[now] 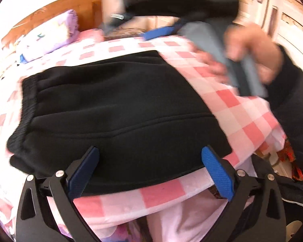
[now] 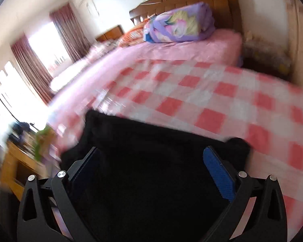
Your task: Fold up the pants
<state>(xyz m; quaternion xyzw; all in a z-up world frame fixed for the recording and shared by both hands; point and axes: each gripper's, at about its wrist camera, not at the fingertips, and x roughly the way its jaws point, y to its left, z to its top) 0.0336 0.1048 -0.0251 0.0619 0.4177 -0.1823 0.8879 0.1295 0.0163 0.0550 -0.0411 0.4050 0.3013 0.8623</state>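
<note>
Fleecy black pants point(image 1: 115, 109) folded rectangular on checked bedspread point(image 1: 242, 121); both grippers gape apart.

A home bedroom is shown. A bed spread with a pink-and-white checked cotton sheet point(image 2: 202, 92) is backed by a carved brown wooden headboard point(image 2: 192, 2). A rolled purple floral quilt point(image 2: 179, 23) is laid near it. A bright window is framed by dark red curtains point(image 2: 68, 30), and a low wooden cabinet point(image 2: 20, 161) is seen beside the bed.

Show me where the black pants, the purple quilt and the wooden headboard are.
black pants point(image 1: 115, 104), left wrist view, middle of top layer
purple quilt point(image 2: 181, 22), right wrist view, flowered front
wooden headboard point(image 2: 222, 4), right wrist view, upper panel
</note>
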